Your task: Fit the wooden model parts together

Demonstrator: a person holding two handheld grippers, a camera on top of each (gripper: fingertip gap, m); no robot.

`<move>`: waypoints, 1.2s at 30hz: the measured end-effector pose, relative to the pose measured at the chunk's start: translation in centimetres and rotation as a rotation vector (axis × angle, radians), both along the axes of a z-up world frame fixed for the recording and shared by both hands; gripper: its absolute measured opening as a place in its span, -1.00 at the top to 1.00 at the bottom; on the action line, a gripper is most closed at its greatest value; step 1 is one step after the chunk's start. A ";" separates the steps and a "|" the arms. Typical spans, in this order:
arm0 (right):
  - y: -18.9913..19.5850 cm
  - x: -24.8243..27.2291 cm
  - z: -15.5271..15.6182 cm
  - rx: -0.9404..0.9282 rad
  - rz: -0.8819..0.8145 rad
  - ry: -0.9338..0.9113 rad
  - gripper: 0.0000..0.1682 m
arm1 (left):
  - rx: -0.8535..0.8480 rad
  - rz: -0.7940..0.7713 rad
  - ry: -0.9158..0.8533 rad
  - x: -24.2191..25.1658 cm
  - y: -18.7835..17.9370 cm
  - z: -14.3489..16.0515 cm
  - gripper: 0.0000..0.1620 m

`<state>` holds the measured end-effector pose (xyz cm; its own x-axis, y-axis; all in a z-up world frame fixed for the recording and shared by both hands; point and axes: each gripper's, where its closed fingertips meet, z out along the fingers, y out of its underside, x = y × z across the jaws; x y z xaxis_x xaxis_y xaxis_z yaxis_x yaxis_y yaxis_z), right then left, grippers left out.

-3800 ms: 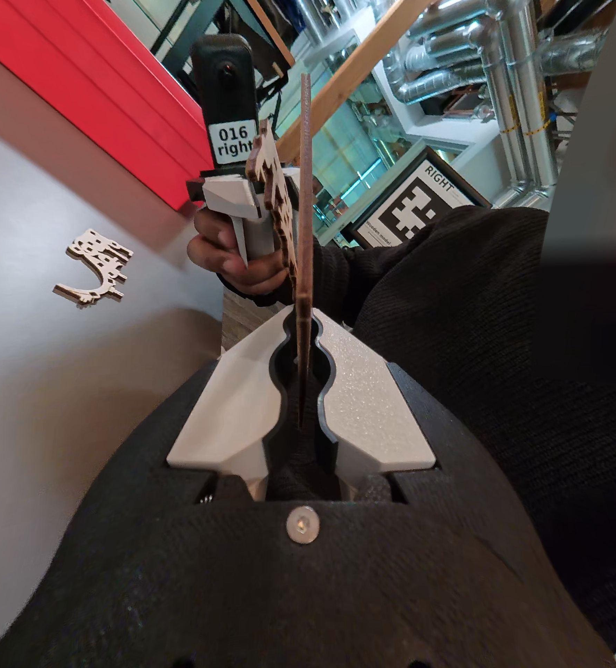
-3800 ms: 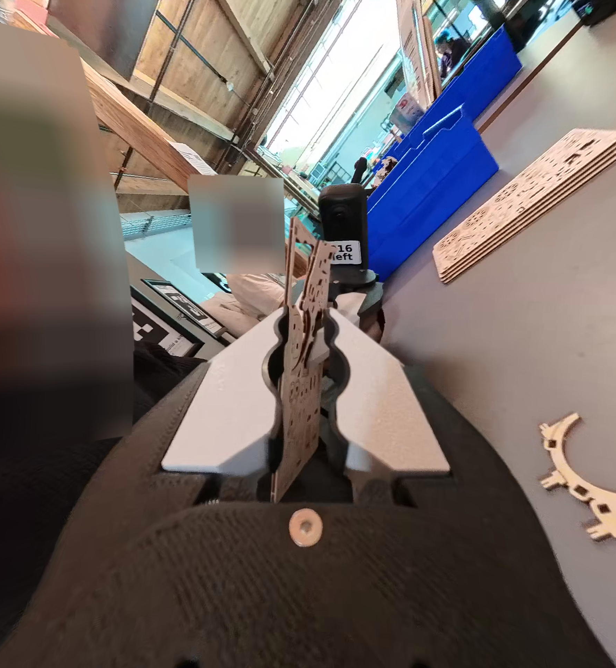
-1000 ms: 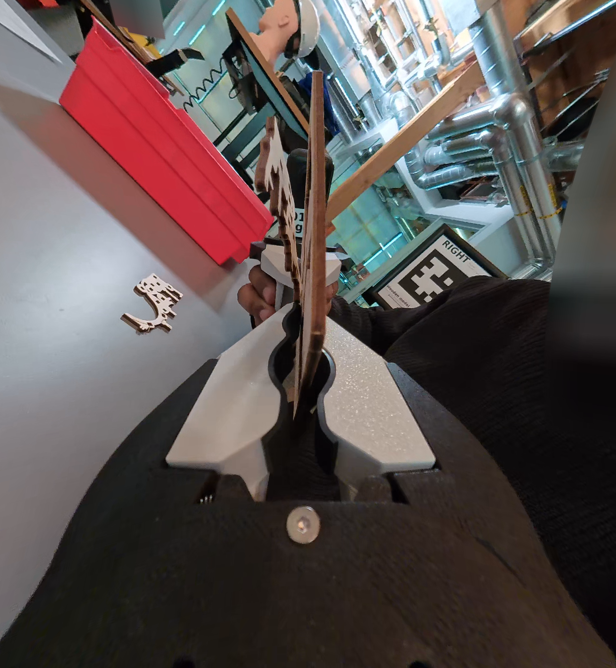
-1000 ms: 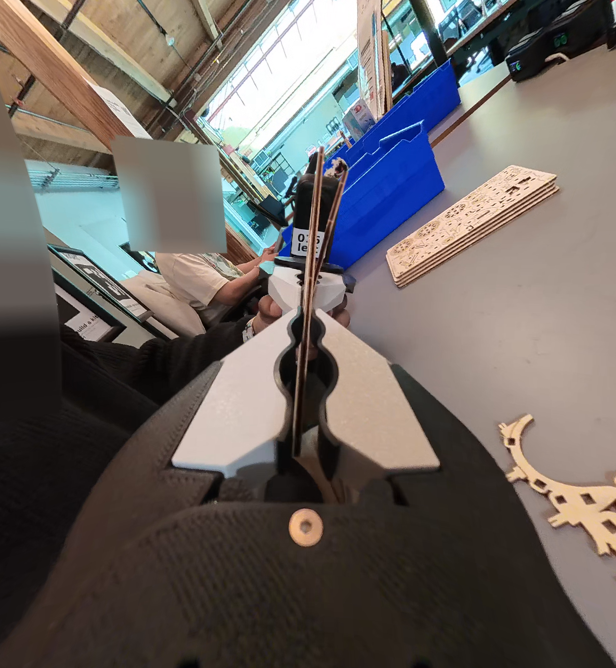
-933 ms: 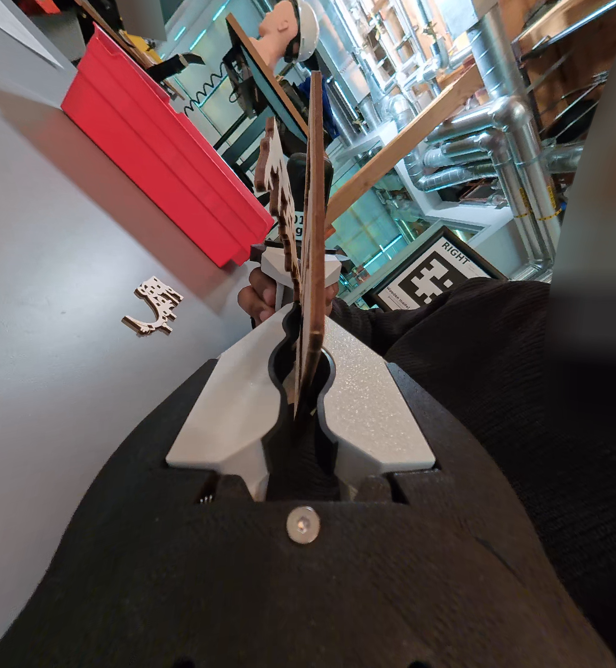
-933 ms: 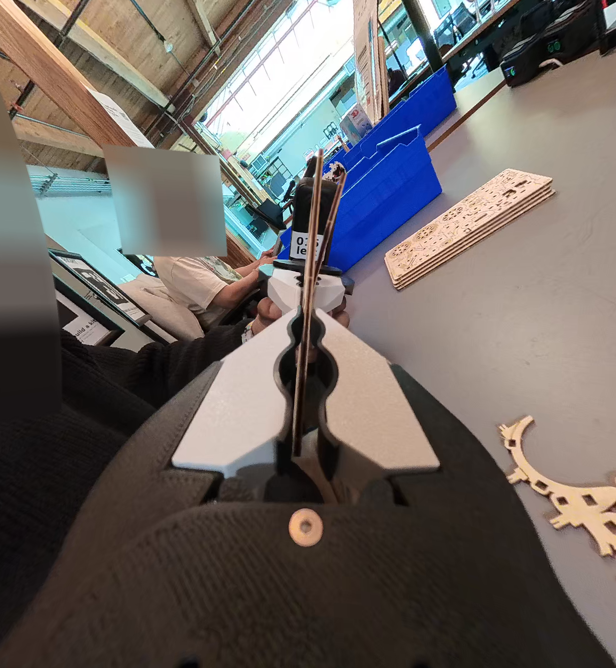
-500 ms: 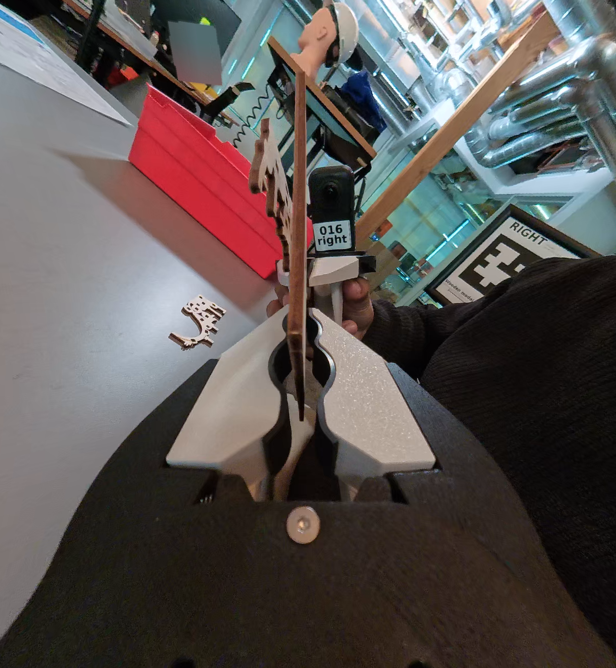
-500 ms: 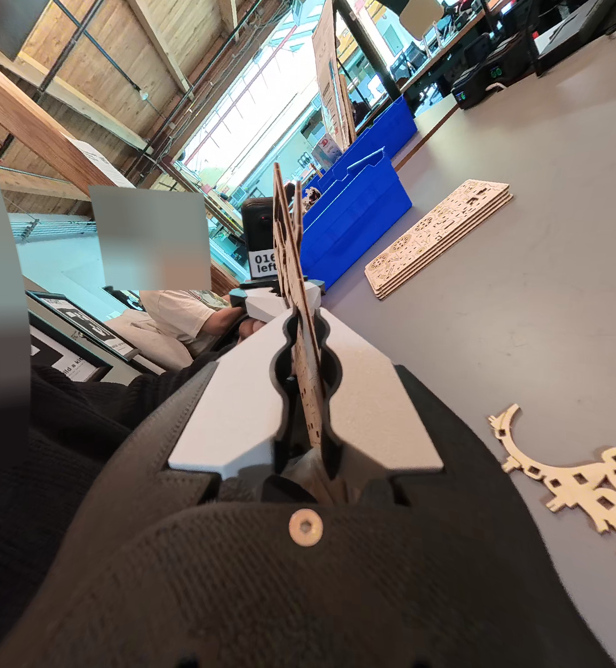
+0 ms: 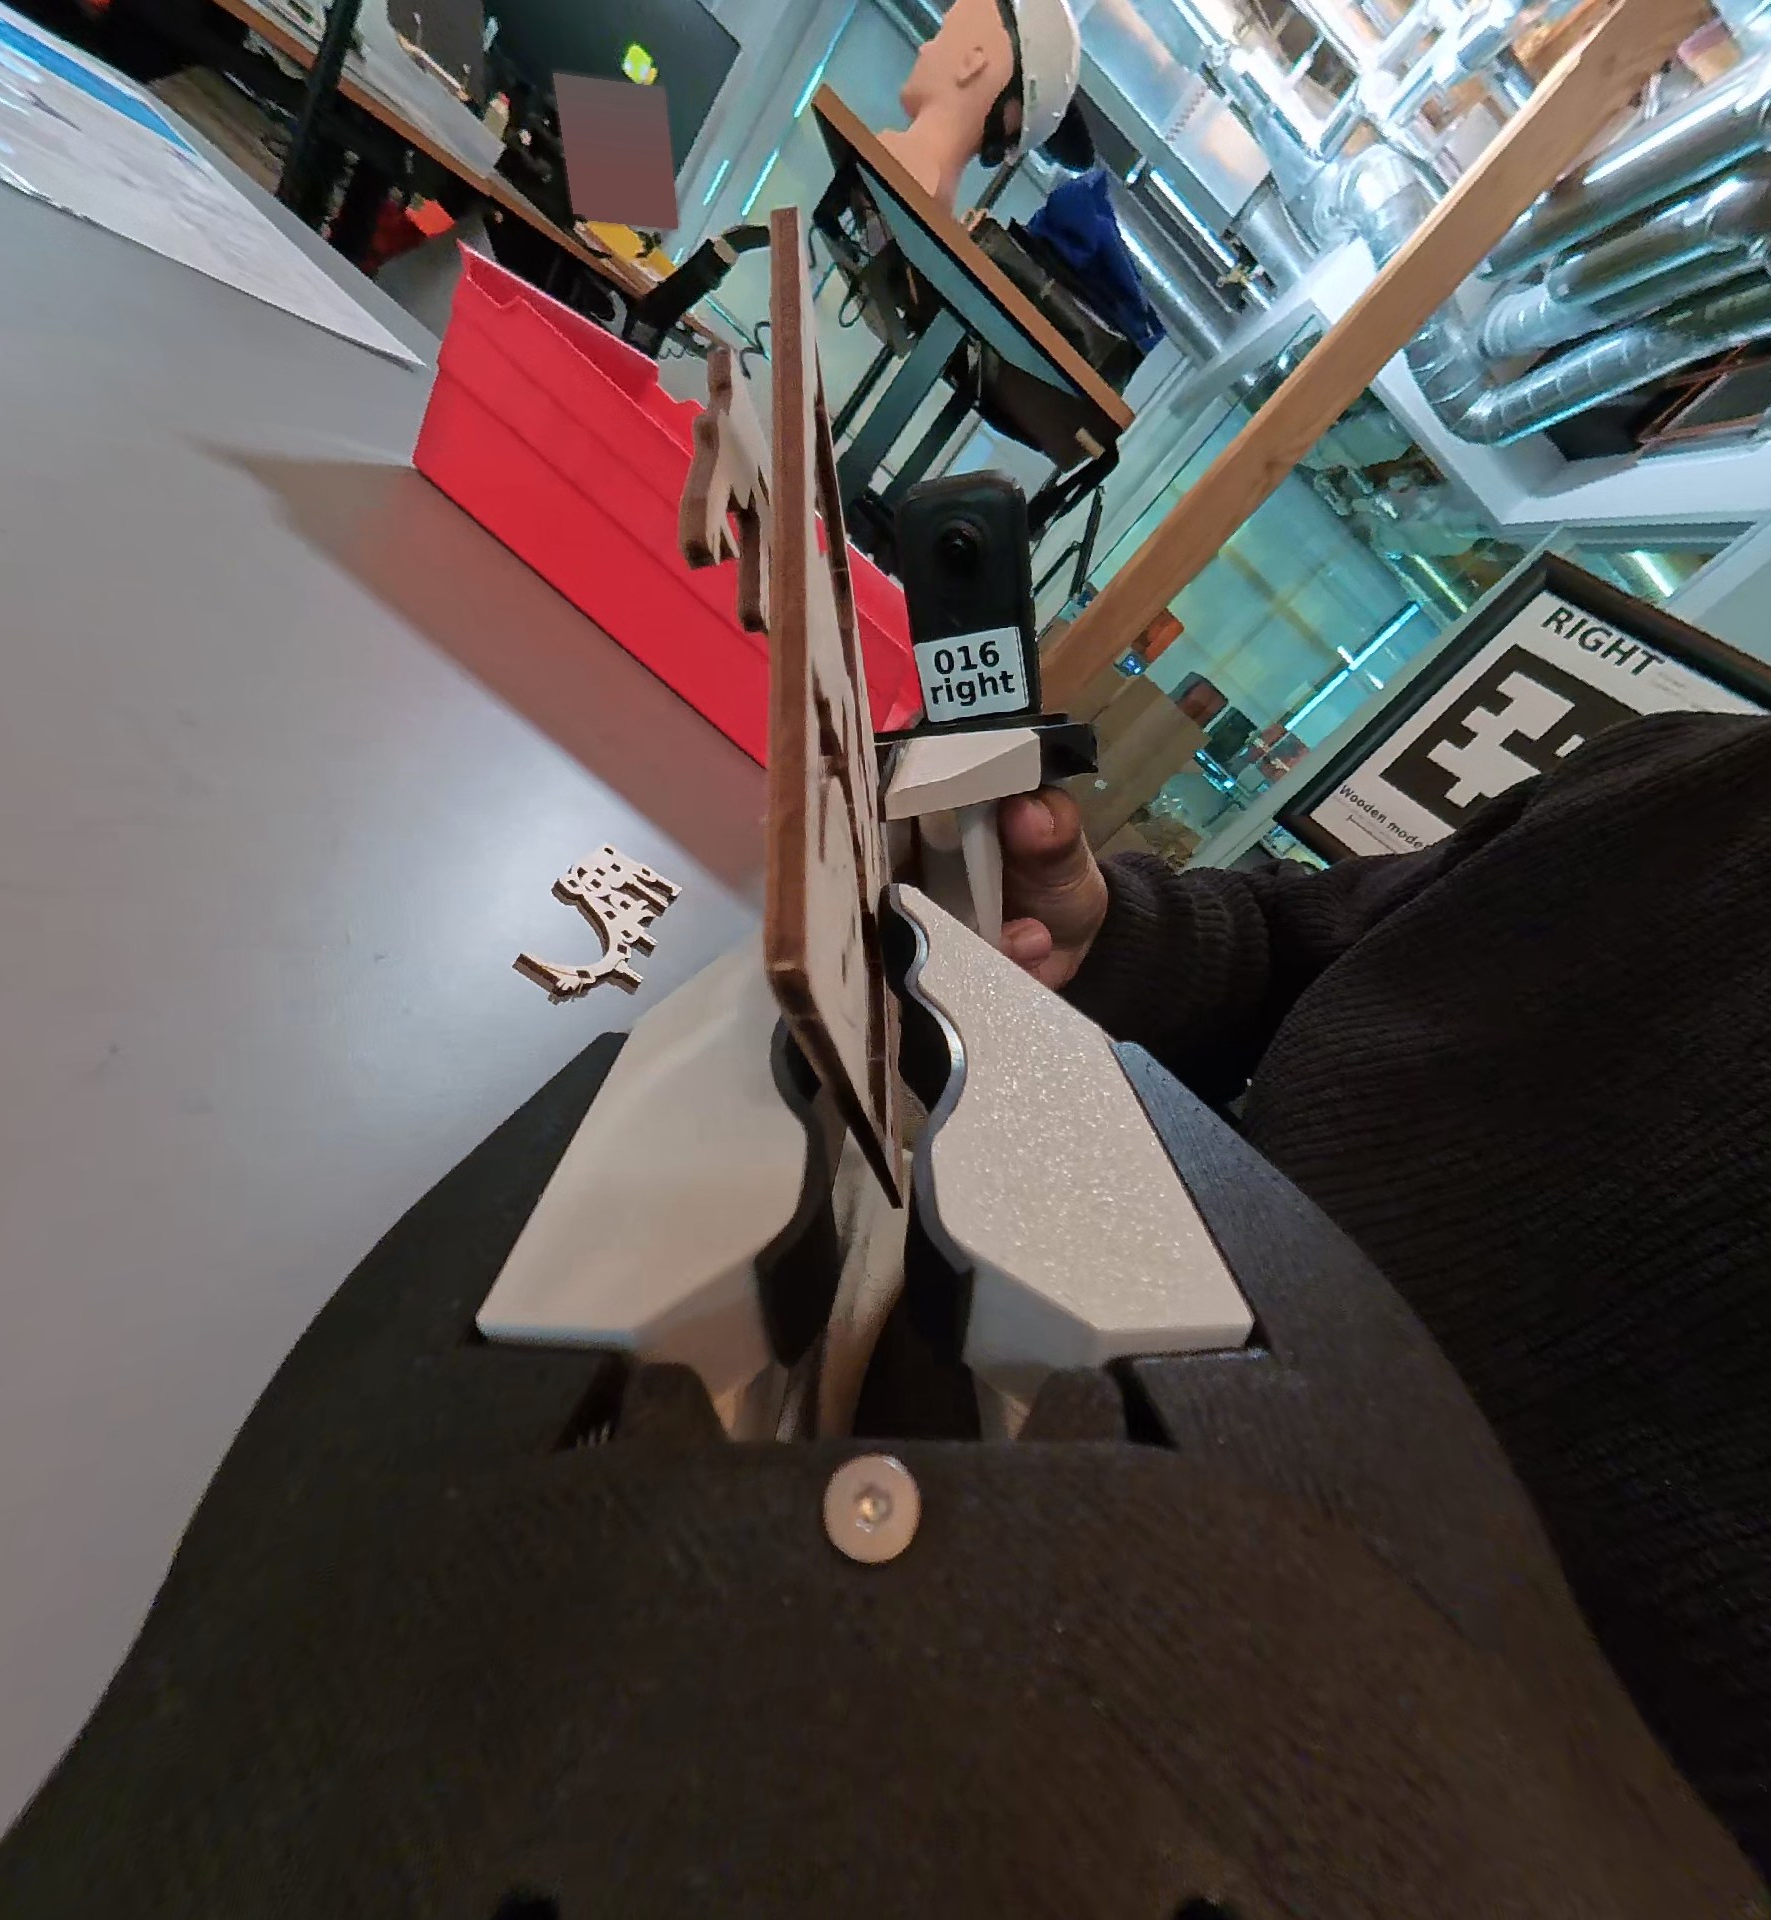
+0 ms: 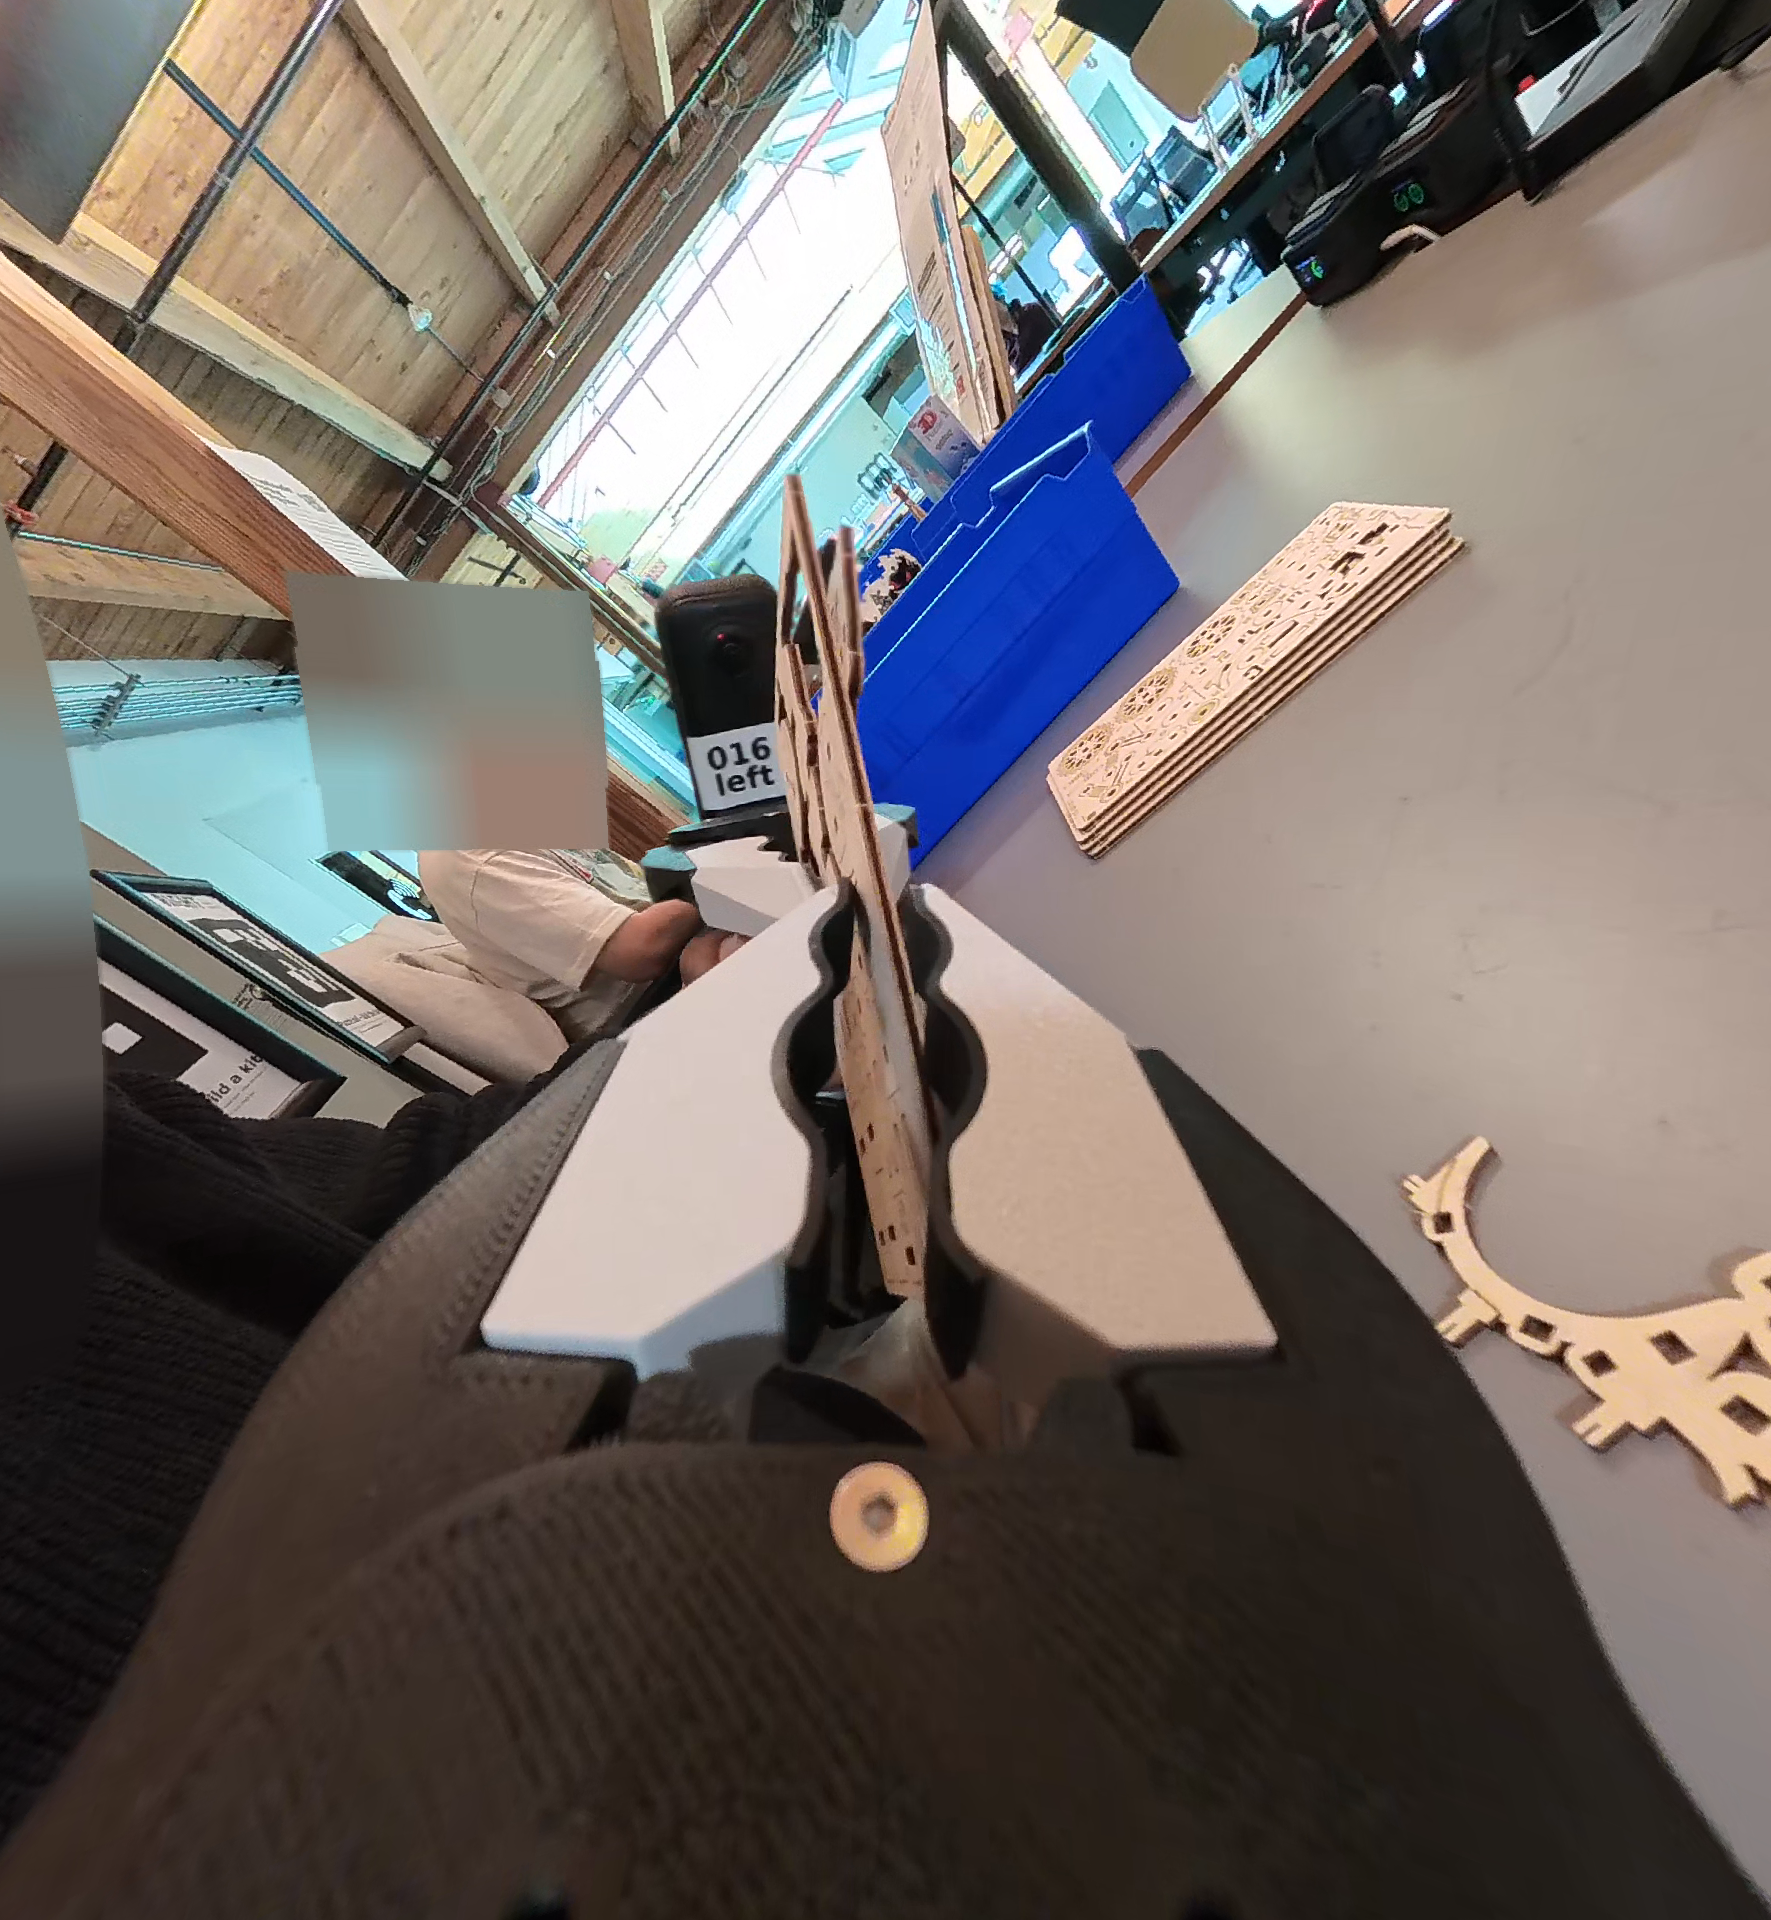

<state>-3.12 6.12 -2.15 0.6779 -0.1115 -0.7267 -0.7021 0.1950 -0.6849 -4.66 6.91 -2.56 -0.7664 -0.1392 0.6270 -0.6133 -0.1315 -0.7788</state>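
Note:
In the left wrist view my left gripper [image 9: 829, 935] is shut on a thin brown-edged wooden sheet [image 9: 793, 623] that stands edge-on and leans slightly right. A small pale wooden part [image 9: 725, 488] sticks out on its left side, high up. My right gripper [image 9: 964, 774] is just beyond the sheet, on its right, held by a hand. In the right wrist view my right gripper [image 10: 876, 904] is shut on a pale wooden part with square holes [image 10: 891, 1164], edge-on, which runs toward the left gripper [image 10: 746, 883]. A second thin piece [image 10: 850, 582] stands beside it.
Both grippers are above a grey table [image 9: 185, 831]. A loose cut-out part [image 9: 606, 920] lies on it, also in the right wrist view [image 10: 1691, 1361]. A red bin [image 9: 569, 488], blue bins [image 10: 1016, 623] and a stack of wooden sheets [image 10: 1255, 675] stand farther off. A dark sleeve [image 9: 1535, 1143] is close. Both grippers' tips are close together, under 4 cm apart.
Both views have tilted, so more of the table shows. The sheet now leans and shows part of its face. The right gripper has shifted to the sheet's right side. Both grips hold.

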 end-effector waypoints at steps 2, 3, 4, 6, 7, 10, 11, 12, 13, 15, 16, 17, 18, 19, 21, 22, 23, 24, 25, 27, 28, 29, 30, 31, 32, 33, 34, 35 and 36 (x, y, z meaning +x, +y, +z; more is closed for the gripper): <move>0.0 0.1 -0.1 0.004 -0.001 0.009 0.89 | 0.011 0.007 -0.014 0.0 0.0 0.0 1.00; 0.0 0.1 -0.1 0.006 -0.002 0.014 0.87 | 0.018 0.010 -0.021 0.0 -0.1 0.0 1.00; 0.0 0.1 -0.2 0.007 -0.004 0.019 0.86 | 0.025 0.013 -0.029 -0.1 -0.1 0.0 1.00; 0.0 0.2 -0.3 0.007 -0.006 0.030 0.81 | 0.047 0.023 -0.057 -0.1 -0.2 0.0 1.00; 0.0 0.2 -0.3 0.013 -0.004 0.037 0.80 | 0.058 0.026 -0.075 -0.3 -0.3 0.0 0.99; 0.0 0.1 -0.3 0.011 -0.002 0.036 0.84 | 0.077 0.048 -0.108 -0.3 -0.3 0.1 0.98; 0.0 0.1 -0.2 0.003 0.000 0.024 0.88 | 0.082 0.053 -0.113 -0.3 -0.3 0.1 0.97; 0.0 0.1 -0.2 -0.008 -0.003 0.011 0.88 | 0.084 0.056 -0.113 -0.2 -0.3 0.1 0.97; 0.0 0.2 -0.3 -0.020 -0.008 0.001 0.88 | 0.086 0.058 -0.114 -0.2 -0.3 0.0 0.97; 0.0 0.2 -0.6 -0.043 -0.016 -0.015 0.87 | 0.106 0.068 -0.127 -0.2 -0.4 -0.2 0.97; 0.0 0.2 -0.7 -0.053 -0.018 -0.021 0.86 | 0.119 0.069 -0.135 -0.2 -0.4 -0.3 0.96; -0.1 0.3 -0.8 -0.068 -0.022 -0.032 0.85 | 0.129 0.070 -0.139 -0.2 -0.4 -0.4 0.96; -0.1 0.3 -0.9 -0.084 -0.027 -0.049 0.85 | 0.133 0.071 -0.139 -0.2 -0.4 -0.4 0.96; -0.1 0.3 -0.9 -0.096 -0.034 -0.067 0.84 | 0.130 0.071 -0.137 -0.1 -0.4 -0.4 0.96; -0.1 0.4 -1.0 -0.124 -0.050 -0.098 0.83 | 0.130 0.073 -0.135 -0.1 -0.4 -0.4 0.96; -0.1 0.4 -1.0 -0.139 -0.056 -0.114 0.82 | 0.132 0.073 -0.134 -0.1 -0.4 -0.5 0.97; -0.1 0.4 -1.1 -0.151 -0.063 -0.129 0.82 | 0.133 0.074 -0.131 -0.1 -0.4 -0.5 0.97; -0.1 0.5 -1.1 -0.165 -0.068 -0.143 0.82 | 0.132 0.074 -0.126 -0.1 -0.4 -0.5 0.98; -0.1 0.5 -1.3 -0.187 -0.075 -0.162 0.82 | 0.133 0.072 -0.124 -0.1 -0.5 -0.6 0.98; -0.1 0.5 -1.2 -0.209 -0.091 -0.203 0.81 | 0.137 0.075 -0.124 0.0 -0.4 -0.7 0.98; -0.1 0.5 -1.0 -0.207 -0.096 -0.214 0.82 | 0.117 0.075 -0.106 0.0 -0.4 -0.5 0.99; -0.1 0.5 -0.8 -0.212 -0.097 -0.227 0.82 | 0.095 0.071 -0.086 0.1 -0.4 -0.4 1.00; -0.1 0.5 -0.7 -0.220 -0.098 -0.241 0.82 | 0.084 0.068 -0.076 0.1 -0.3 -0.3 1.00; -0.1 0.5 -0.5 -0.219 -0.100 -0.253 0.81 | 0.075 0.064 -0.071 0.1 -0.3 -0.2 1.00; -0.1 0.5 -0.4 -0.217 -0.101 -0.253 0.80 | 0.065 0.061 -0.067 0.1 -0.2 -0.1 1.00; -0.1 0.5 -0.4 -0.215 -0.099 -0.244 0.80 | 0.054 0.059 -0.058 0.2 -0.2 -0.1 1.00; -0.1 0.5 -0.4 -0.212 -0.096 -0.233 0.79 | 0.043 0.055 -0.046 0.2 -0.1 0.0 1.00; -0.1 0.5 -0.4 -0.206 -0.091 -0.226 0.76 | 0.033 0.055 -0.035 0.3 0.0 0.0 1.00; -0.1 0.5 -0.4 -0.197 -0.086 -0.220 0.75 | 0.021 0.061 -0.024 0.5 0.1 0.0 1.00</move>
